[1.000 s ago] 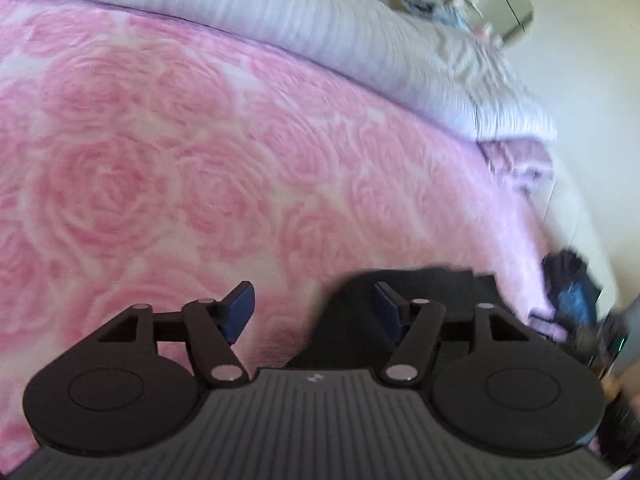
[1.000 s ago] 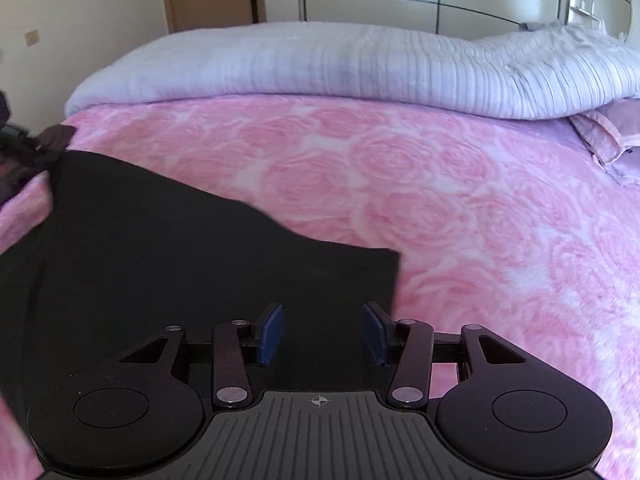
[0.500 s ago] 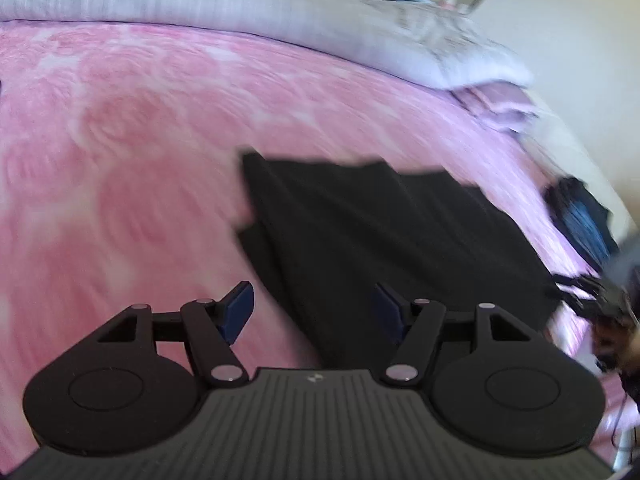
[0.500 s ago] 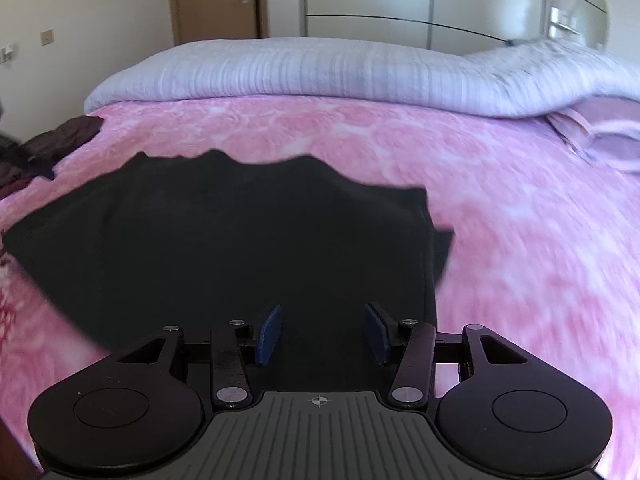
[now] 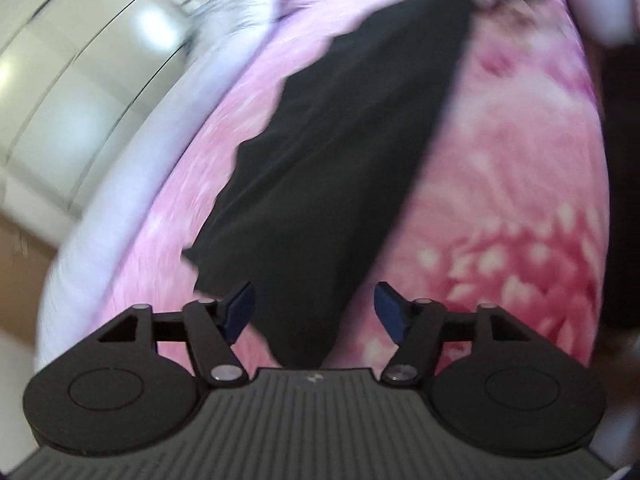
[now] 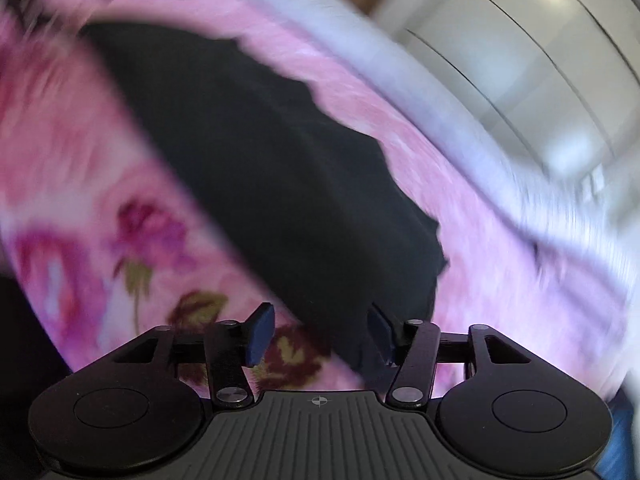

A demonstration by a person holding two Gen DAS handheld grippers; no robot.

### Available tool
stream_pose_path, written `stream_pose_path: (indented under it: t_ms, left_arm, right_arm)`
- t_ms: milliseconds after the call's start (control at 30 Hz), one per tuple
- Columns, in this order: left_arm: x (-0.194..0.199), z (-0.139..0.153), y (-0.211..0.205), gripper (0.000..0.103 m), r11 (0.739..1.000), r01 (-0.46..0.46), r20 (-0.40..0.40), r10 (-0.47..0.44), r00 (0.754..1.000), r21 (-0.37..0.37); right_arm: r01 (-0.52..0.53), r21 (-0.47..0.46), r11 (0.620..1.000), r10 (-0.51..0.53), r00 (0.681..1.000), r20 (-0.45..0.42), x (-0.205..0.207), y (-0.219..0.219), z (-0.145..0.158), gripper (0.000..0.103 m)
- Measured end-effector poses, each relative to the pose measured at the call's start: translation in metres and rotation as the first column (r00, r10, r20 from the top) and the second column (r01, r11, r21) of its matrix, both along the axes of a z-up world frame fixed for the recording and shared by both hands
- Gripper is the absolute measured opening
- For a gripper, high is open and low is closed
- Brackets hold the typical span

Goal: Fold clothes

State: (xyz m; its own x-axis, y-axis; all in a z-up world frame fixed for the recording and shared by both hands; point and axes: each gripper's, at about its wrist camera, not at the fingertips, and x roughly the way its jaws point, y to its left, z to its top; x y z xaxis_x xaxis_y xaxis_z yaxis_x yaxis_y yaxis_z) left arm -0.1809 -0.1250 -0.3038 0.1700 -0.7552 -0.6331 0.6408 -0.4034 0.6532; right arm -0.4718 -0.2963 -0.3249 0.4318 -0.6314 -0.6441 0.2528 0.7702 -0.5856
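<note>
A black garment (image 5: 344, 152) lies spread in a long, wavy-edged strip on the pink floral bedspread (image 5: 516, 184)

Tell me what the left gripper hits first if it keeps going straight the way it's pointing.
Most likely the black garment: it lies spread on the pink floral blanket straight ahead of the open left gripper, its near end between the fingers. The frame is blurred, so depth is uncertain.

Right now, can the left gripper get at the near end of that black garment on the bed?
Probably yes. The left gripper is open, and the black garment's narrow end lies between its fingers on the pink blanket, with nothing in between.
</note>
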Motion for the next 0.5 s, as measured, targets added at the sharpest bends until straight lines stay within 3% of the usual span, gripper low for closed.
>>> stream_pose_path:
  t_ms: [67, 133, 167, 233, 333, 367, 400, 433, 500]
  left_arm:
    - [-0.008, -0.02, -0.008, 0.063, 0.999, 0.03, 0.107, -0.033, 0.994, 0.023]
    - [-0.009, -0.029, -0.014, 0.06, 0.999, 0.045, 0.167, -0.042, 0.985, -0.015]
    - [-0.008, -0.032, -0.02, 0.042, 0.999, 0.031, 0.194, -0.026, 0.981, -0.025]
    - [0.0, -0.039, -0.03, 0.018, 1.0, 0.01, 0.237, -0.005, 0.972, -0.02]
    - [0.006, -0.039, -0.032, 0.011, 1.0, 0.008, 0.236, -0.006, 0.972, -0.005]
    - [0.007, -0.037, -0.032, 0.009, 1.0, 0.01, 0.229, -0.009, 0.973, 0.0]
    - [0.008, -0.035, -0.031, 0.009, 1.0, 0.012, 0.222, -0.013, 0.975, 0.005]
    - [0.009, -0.032, -0.03, 0.008, 1.0, 0.013, 0.214, -0.014, 0.977, 0.008]
    - [0.007, -0.016, -0.019, 0.004, 1.0, 0.001, 0.186, -0.001, 0.983, -0.004]
  right_arm:
    - [-0.096, -0.095, 0.991, 0.084, 0.989, -0.122, 0.013, 0.007, -0.019, 0.056]
    - [-0.19, -0.182, 0.965, 0.148, 0.964, -0.223, 0.024, 0.012, -0.037, 0.056]
    - [-0.235, -0.224, 0.946, 0.176, 0.951, -0.254, 0.029, 0.014, -0.043, 0.056]
    - [-0.275, -0.269, 0.923, 0.2, 0.941, -0.273, 0.036, 0.011, -0.048, 0.056]
    - [-0.261, -0.287, 0.922, 0.195, 0.951, -0.24, 0.041, -0.006, -0.053, 0.055]
    - [-0.248, -0.283, 0.927, 0.188, 0.956, -0.225, 0.041, -0.012, -0.054, 0.051]
    - [-0.234, -0.265, 0.935, 0.174, 0.958, -0.23, 0.039, -0.017, -0.054, 0.019]
    - [-0.228, -0.259, 0.939, 0.165, 0.956, -0.241, 0.034, -0.018, -0.054, 0.009]
    - [-0.199, -0.237, 0.951, 0.143, 0.962, -0.232, 0.022, -0.018, -0.048, 0.003]
